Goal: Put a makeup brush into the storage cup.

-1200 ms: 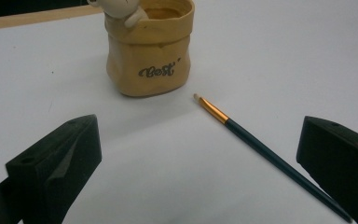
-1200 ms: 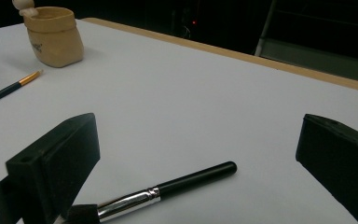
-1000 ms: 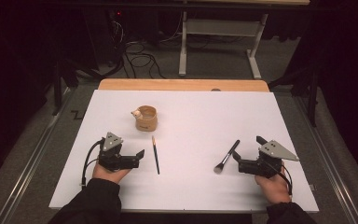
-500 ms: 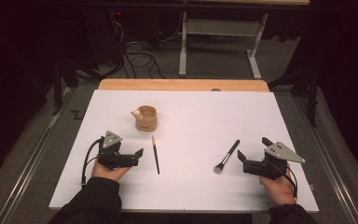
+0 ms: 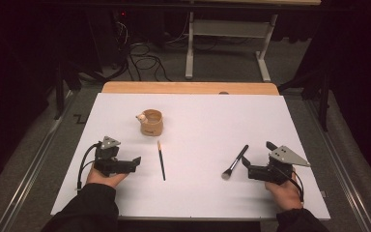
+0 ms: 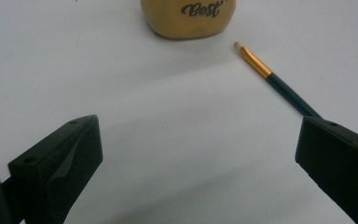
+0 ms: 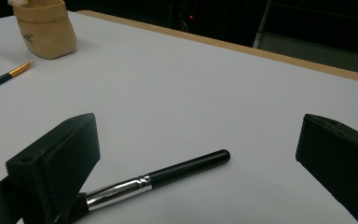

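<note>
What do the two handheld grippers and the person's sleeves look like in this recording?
Both the left gripper and the right gripper are black, each with a blocky two-jaw claw, a grey three-cornered plate on top and a black cable trailing back. The person wears dark long sleeves.

Left jaw hides the makeup brush (image 7: 168,175) head.

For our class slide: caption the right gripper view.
Open right gripper poised over a black-handled makeup brush on the white table.
</note>
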